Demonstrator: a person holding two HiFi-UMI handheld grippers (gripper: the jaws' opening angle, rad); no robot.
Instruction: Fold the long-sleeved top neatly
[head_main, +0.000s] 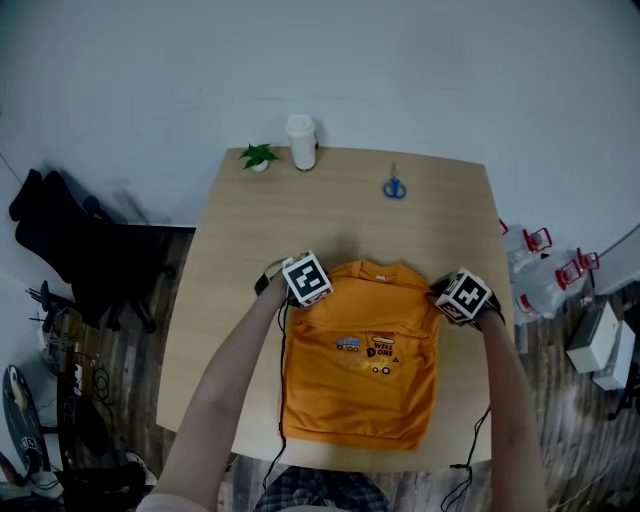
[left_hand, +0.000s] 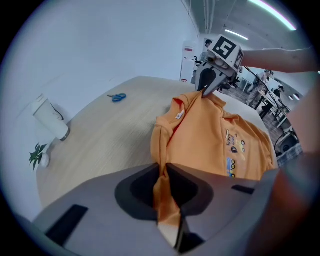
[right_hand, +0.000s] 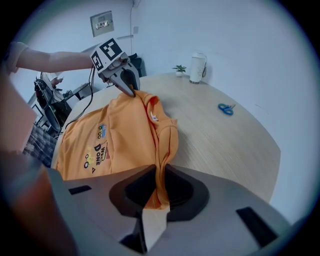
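Orange long-sleeved top (head_main: 360, 400), one item, front side up on a pale wooden table (head_main: 230, 300), in the half of the tabletop nearest the person, hem toward the near edge and collar toward the middle of the table. Chest print (head_main: 372, 352): small vehicles and the words "WELL DONE". Visible outline roughly rectangular; the lower body lies flat, while the shoulder edge is drawn up at both corners. Left gripper (head_main: 298, 296): at the shoulder corner on the head view's left, jaws pressed together on a fold of the orange cloth, which runs up between them in the left gripper view (left_hand: 165, 172). Right gripper (head_main: 442, 296): at the opposite shoulder corner, jaws likewise clamped on a gathered fold of the same cloth (right_hand: 159, 172). Each gripper view shows the other gripper across the collar, its tips pinching the fabric. Other items on the table, all well apart from the garment at the far edge: white lidded cup (head_main: 301, 142), small potted plant (head_main: 259, 156) just beside it, blue-handled scissors (head_main: 394, 187). Off the table, at left: black office chair (head_main: 70, 250).
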